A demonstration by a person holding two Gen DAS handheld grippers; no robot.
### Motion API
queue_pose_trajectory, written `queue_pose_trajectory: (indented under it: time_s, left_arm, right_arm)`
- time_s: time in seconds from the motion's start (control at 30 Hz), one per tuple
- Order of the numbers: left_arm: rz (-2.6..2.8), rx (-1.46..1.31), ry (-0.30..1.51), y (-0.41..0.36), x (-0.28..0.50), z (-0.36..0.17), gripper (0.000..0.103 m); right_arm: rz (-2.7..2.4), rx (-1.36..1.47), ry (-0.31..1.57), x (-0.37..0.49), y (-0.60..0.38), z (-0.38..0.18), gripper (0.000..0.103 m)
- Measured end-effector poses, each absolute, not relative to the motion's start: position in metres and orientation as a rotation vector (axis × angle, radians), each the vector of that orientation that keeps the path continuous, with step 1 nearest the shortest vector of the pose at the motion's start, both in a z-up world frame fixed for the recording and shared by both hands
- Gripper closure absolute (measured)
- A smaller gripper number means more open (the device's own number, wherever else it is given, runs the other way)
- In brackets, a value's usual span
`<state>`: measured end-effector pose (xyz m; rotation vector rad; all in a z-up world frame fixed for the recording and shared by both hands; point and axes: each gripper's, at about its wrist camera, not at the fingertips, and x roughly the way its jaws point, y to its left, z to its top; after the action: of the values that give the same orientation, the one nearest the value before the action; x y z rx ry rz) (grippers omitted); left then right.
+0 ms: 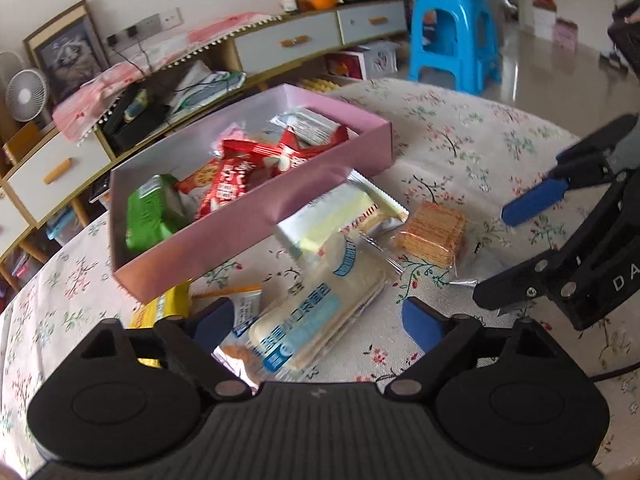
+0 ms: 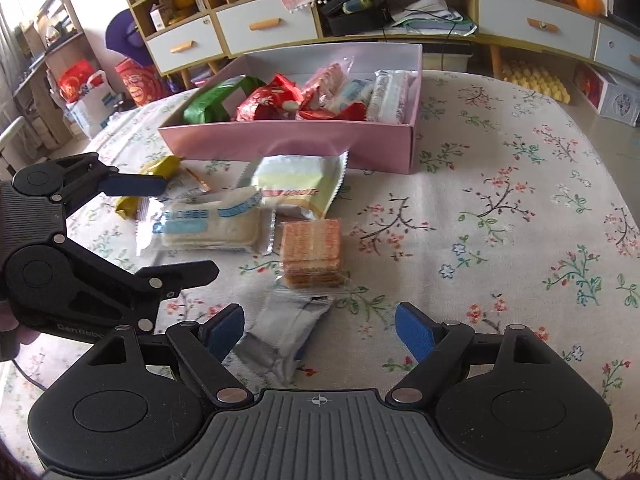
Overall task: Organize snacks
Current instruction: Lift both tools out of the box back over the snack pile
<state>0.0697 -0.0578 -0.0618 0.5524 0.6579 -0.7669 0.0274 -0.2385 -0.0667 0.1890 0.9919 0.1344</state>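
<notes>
A pink box [image 1: 256,216] [image 2: 288,144] holds a green packet [image 2: 216,100] and red packets [image 2: 268,104]. In front of it on the floral cloth lie a pale yellow cake packet [image 2: 296,184], a white-and-blue bread packet [image 1: 316,320] [image 2: 208,224], a clear-wrapped cracker stack [image 1: 434,236] [image 2: 312,248], a silver packet [image 2: 284,332] and a yellow packet [image 2: 160,168]. My left gripper [image 1: 318,322] [image 2: 180,228] is open astride the bread packet, with gaps at both pads. My right gripper [image 2: 320,330] [image 1: 492,256] is open over the silver packet.
The round table [image 2: 520,220] drops off at the right. Behind it stands a low cabinet [image 2: 536,28] with drawers. A blue plastic stool [image 1: 456,40] stands on the floor past the far edge. A small orange-and-white packet [image 1: 244,308] lies beside the bread.
</notes>
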Motion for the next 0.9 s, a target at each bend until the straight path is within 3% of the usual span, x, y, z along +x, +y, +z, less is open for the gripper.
queue_pose_trajectory:
  time_s: [0.3,0.37,0.6,0.9]
  left_arm:
    - [-0.776,0.501,0.761,-0.058,0.078,-0.063,0.044]
    - [-0.798,0.489,0.792,-0.056,0.075,-0.063,0.045]
    - [-0.866,0.451,0.875,-0.047,0.056,-0.063,0.046]
    - [-0.794,0.295,0.946,-0.046,0.052,-0.061,0.033]
  right_arm:
    - [0.098,0.098,1.005,0.024,-0.243,-0.068,0.018]
    - [0.085,0.085,1.005,0.024,-0.246,-0.068,0.018]
    - [0.03,0.075,1.024,0.023,-0.267,-0.068,0.018]
    - [0.065,0.053,1.036,0.015,-0.269,-0.068,0.018]
